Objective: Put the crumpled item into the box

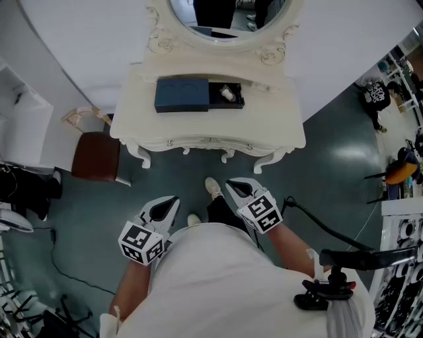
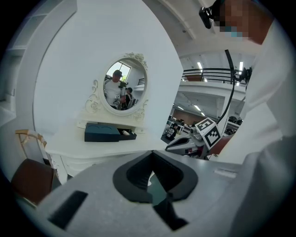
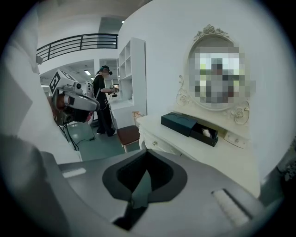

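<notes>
Dark-blue box (image 1: 182, 96) slid open, crumpled item (image 1: 227, 93) inside | left tool (image 1: 173, 200), right tool (image 1: 231, 185) both closed, empty

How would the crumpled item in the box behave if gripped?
The crumpled item looks like white paper: probably light and soft, squashing when gripped. Its irregular shape makes rolling unlikely. Loose in the open box, it should lift freely.

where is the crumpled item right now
Head view: the crumpled item lies in the open right end of the dark box on the white dressing table, below the mirror.
</notes>
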A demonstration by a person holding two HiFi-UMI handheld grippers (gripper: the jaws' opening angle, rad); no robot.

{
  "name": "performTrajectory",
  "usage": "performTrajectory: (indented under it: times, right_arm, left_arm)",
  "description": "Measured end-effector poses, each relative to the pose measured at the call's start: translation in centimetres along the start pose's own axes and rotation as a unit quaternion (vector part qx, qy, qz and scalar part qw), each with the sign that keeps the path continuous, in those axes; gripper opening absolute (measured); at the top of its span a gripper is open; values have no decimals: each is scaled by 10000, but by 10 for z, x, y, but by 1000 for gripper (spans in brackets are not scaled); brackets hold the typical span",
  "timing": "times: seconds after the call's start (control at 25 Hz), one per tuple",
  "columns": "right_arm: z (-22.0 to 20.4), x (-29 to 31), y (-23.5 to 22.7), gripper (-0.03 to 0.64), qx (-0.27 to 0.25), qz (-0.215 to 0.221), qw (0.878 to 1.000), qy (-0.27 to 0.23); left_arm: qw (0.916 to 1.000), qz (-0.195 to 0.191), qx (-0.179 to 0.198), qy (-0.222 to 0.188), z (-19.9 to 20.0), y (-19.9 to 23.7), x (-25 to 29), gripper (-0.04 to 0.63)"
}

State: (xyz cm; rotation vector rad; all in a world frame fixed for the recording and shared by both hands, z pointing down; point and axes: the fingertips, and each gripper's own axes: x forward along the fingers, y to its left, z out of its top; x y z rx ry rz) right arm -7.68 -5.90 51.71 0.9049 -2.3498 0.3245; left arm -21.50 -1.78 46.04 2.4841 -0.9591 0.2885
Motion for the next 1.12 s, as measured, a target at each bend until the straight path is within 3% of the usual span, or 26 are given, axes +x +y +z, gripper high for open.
performTrajectory:
  times: [0.56,1.12]
  right_arm:
    - [-2,4,20,0,-174,98,9998,42]
    - [1,5,9,0,-330,139,9994,1]
  left_arm:
    - [10000,88,-27,-2,-13,2,-13,2]
    - [9999,106,67,80,-11,-1,2,2]
